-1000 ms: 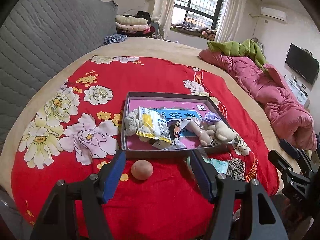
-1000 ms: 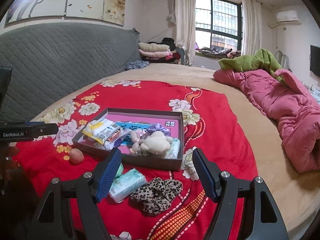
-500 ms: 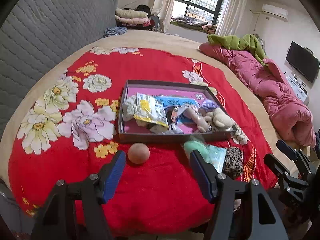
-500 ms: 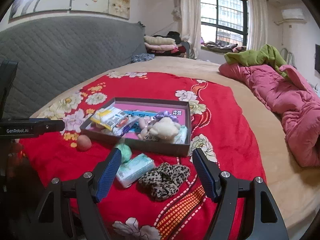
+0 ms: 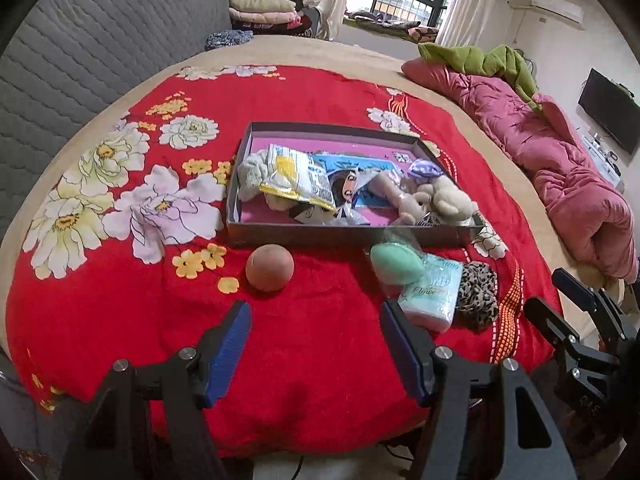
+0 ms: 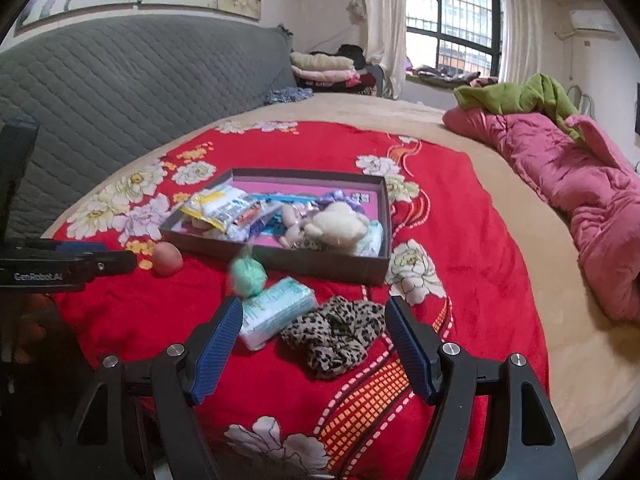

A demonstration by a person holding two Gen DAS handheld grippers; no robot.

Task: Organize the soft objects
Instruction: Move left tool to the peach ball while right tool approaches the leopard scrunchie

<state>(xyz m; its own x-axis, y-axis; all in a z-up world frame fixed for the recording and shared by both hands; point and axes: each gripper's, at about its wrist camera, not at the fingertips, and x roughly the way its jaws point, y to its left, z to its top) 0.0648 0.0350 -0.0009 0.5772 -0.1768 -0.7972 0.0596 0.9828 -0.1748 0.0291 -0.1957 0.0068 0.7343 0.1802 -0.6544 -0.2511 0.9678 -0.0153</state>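
Observation:
A shallow grey box (image 5: 344, 236) (image 6: 280, 258) with a pink floor sits on the red flowered blanket and holds a yellow packet (image 5: 298, 178), a plush bear (image 5: 444, 200) (image 6: 340, 224) and other soft items. In front of it lie a peach ball (image 5: 270, 267) (image 6: 167, 259), a green sponge in a clear bag (image 5: 398, 263) (image 6: 249, 274), a tissue pack (image 5: 434, 292) (image 6: 276, 310) and a leopard scrunchie (image 5: 478, 294) (image 6: 336, 334). My left gripper (image 5: 314, 354) is open and empty, short of the ball. My right gripper (image 6: 314, 350) is open and empty, just short of the tissue pack and scrunchie.
The red blanket (image 5: 320, 92) covers a beige bed. A pink quilt (image 5: 560, 160) (image 6: 580, 184) lies along the right side. A grey padded headboard (image 6: 120, 80) stands at the left. Folded clothes (image 6: 324, 68) are stacked at the back.
Both grippers have pulled back and risen from the box, so the ball, sponge, tissue pack and scrunchie now show farther ahead. Both stay open.

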